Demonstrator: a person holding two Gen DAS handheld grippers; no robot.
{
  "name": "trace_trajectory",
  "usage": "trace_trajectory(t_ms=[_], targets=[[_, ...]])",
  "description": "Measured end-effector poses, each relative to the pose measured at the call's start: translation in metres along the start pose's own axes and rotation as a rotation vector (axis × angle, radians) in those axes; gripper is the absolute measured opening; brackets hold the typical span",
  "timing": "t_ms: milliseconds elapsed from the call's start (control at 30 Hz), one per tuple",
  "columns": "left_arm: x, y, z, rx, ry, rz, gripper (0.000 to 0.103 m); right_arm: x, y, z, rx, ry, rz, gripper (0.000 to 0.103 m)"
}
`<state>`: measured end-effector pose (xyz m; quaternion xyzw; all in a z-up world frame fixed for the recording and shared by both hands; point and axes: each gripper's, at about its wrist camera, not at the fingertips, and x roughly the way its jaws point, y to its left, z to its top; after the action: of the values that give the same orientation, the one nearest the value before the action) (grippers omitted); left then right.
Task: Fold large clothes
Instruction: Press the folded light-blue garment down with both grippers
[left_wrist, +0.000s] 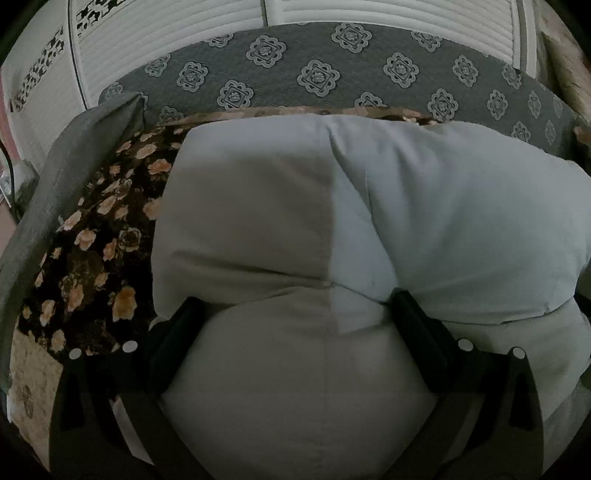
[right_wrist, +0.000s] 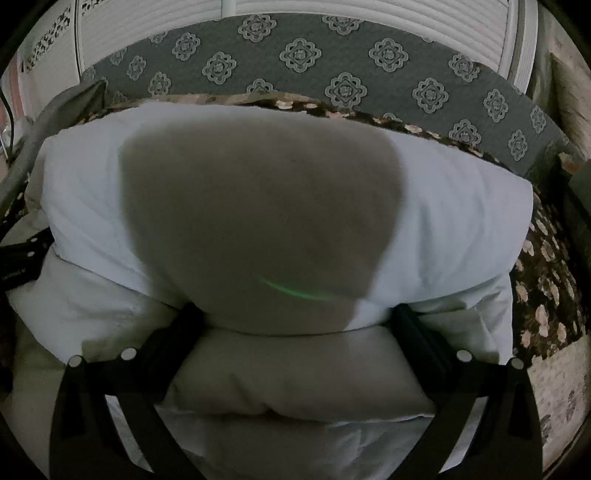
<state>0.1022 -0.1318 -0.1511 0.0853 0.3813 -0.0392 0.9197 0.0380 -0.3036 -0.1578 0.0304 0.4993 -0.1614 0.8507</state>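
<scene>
on the floral bedspread (left_wrist: 92, 236) lies the folded white garment (left_wrist: 443, 206), thick and puffy. left gripper (left_wrist: 295, 310) and right gripper (right_wrist: 299, 317) both spread wide, straddling its near fold, pads not pressing.

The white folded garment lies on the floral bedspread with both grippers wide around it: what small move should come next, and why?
Probably lift both grippers clear: the white folded garment already lies doubled in layers, and the right gripper and left gripper stand open.

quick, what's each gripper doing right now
left gripper: open, over the folded white garment, gripping nothing
right gripper: open wide, same garment, gripping nothing
</scene>
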Motion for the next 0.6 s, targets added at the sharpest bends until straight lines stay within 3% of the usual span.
trace_trajectory(t_ms=[600], targets=[[0.0078,-0.0066,-0.0016,0.023,0.013,0.010,0.100,0.0061,-0.0004,-0.0030,0.001,-0.018,-0.010,0.102]])
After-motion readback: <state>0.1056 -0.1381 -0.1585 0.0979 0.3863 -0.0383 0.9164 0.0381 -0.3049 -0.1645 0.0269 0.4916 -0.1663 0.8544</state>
